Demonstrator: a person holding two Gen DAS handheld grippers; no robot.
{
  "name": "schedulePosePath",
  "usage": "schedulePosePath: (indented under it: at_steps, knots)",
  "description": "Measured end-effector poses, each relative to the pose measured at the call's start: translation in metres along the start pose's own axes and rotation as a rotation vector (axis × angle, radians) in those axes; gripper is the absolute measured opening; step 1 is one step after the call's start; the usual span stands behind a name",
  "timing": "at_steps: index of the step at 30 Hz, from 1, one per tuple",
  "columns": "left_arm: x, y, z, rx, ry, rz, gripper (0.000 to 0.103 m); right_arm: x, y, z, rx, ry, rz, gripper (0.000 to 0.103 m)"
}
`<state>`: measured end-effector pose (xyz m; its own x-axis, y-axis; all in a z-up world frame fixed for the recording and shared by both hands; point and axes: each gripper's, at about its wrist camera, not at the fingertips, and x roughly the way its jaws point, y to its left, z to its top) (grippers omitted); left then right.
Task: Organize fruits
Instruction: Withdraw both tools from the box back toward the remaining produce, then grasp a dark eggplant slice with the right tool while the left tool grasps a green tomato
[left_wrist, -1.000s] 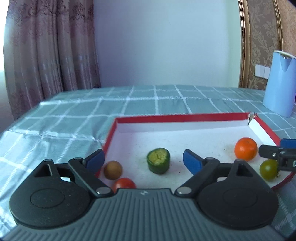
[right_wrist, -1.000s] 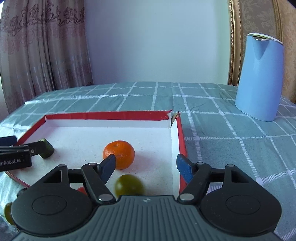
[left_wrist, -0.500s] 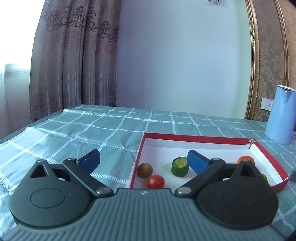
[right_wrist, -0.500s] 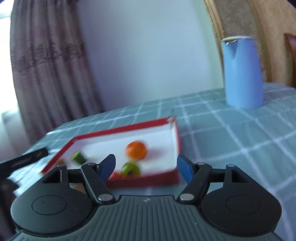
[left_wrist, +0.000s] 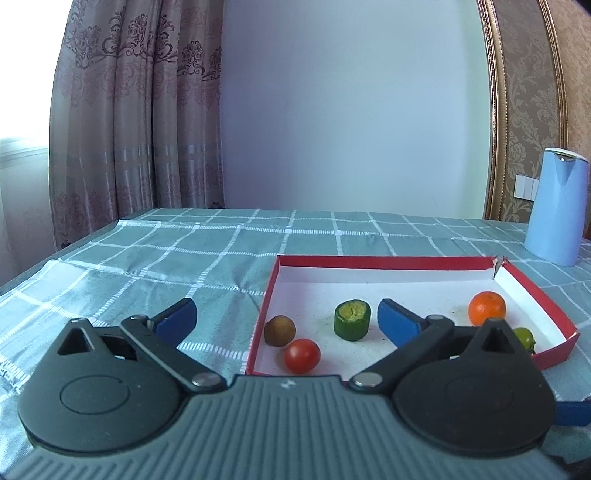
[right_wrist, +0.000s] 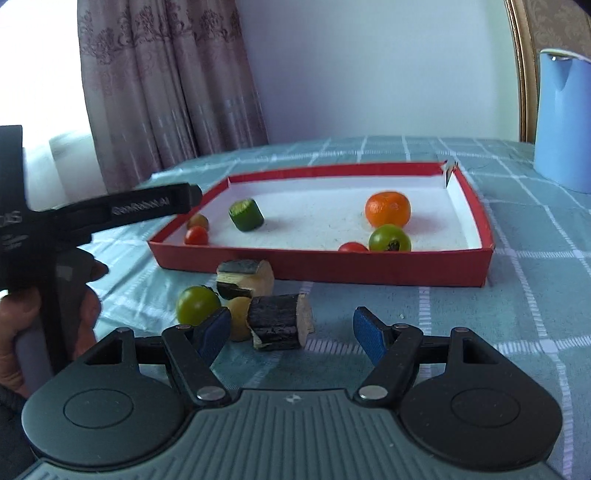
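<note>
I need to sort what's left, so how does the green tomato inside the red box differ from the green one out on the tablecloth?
The green tomato in the box lies inside the red box, beside the orange, its dark stem scar showing. The green tomato on the cloth lies outside, by the dark cut pieces, and shows no scar. Both are round and similar in size.

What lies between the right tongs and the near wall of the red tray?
In the right wrist view, between the right tongs and the red tray, loose pieces lie on the cloth: a dark-skinned chunk, a green tomato and another cut piece.
</note>
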<state>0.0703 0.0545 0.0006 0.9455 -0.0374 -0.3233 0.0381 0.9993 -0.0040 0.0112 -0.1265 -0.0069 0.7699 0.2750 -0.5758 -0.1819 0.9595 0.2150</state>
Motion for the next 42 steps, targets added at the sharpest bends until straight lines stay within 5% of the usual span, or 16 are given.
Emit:
schedulePosePath:
  at_steps: [4,16,24,33,42]
  knots:
    - [0.001,0.002,0.0,-0.005,0.001,-0.002,0.103,-0.009,0.003,-0.001,-0.028,-0.029,0.017,0.031]
    - [-0.003,0.001,-0.003,0.002,0.028,-0.023,0.103,-0.026,-0.008,0.003,-0.167,-0.147,-0.237,0.03]
    - [-0.033,0.012,-0.021,0.003,0.112,-0.106,0.103,-0.012,-0.024,0.005,-0.061,-0.024,-0.043,0.035]
    - [-0.041,0.002,-0.032,0.067,0.206,-0.141,0.103,0.002,-0.022,0.004,-0.067,0.031,-0.056,0.035]
    - [-0.047,-0.023,-0.036,0.184,0.174,-0.105,0.103,0.002,-0.024,0.004,-0.067,0.032,-0.041,0.04]
